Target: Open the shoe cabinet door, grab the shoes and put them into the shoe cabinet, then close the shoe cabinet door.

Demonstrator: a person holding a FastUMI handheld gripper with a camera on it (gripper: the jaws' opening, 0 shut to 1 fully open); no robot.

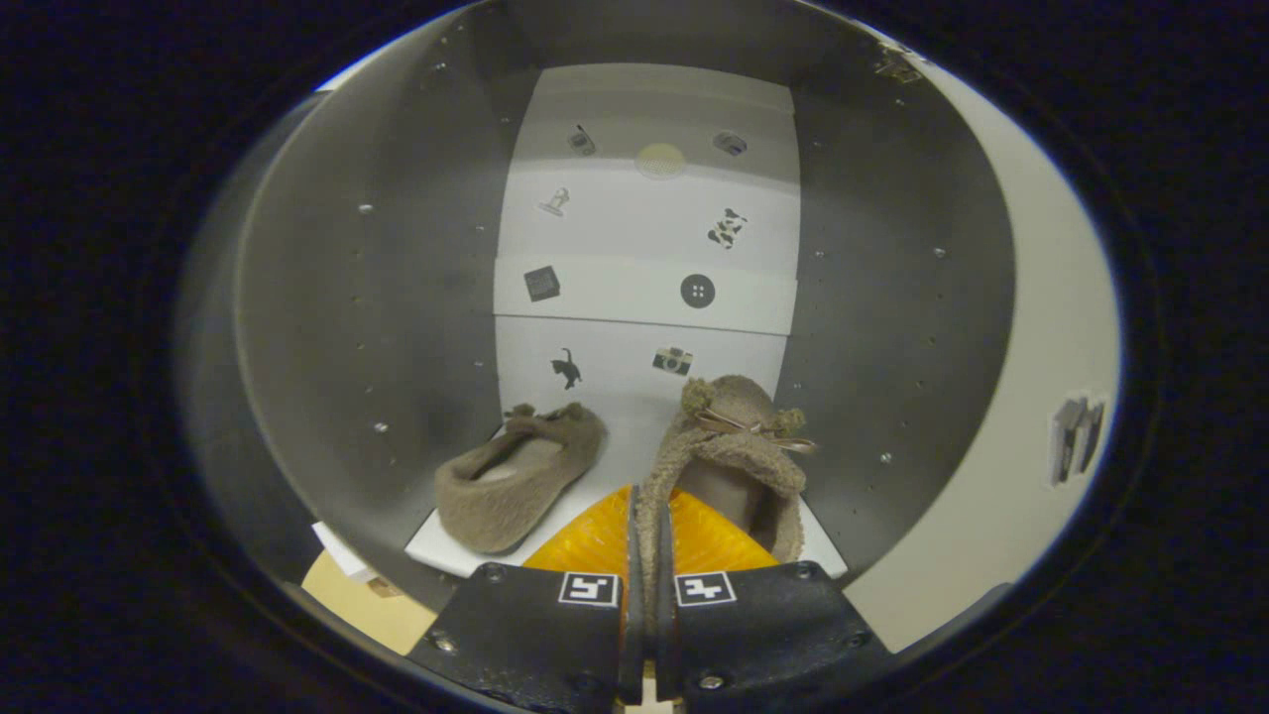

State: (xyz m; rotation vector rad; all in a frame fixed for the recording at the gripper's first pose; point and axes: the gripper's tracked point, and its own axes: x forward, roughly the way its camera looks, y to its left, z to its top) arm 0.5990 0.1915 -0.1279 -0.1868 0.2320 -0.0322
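Observation:
I look into the open shoe cabinet (397, 297), with grey side walls and a white back panel carrying small stickers. A fuzzy tan shoe (516, 476) lies on the cabinet's white floor (446, 545), ahead and left of my fingers. A second matching tan shoe (734, 446), with a small bow at its toe, hangs from my gripper (644, 555), toe pointing into the cabinet. My fingers are shut on its fuzzy heel edge, which is pinched between them. The shoe's sole sits low over the floor; whether it touches is unclear.
Several white shelves (644, 297) are stacked above at the back of the cabinet. The cabinet's pale door or outer panel (1041, 397) stands to the right. A tan floor patch (367, 605) lies below the cabinet at left.

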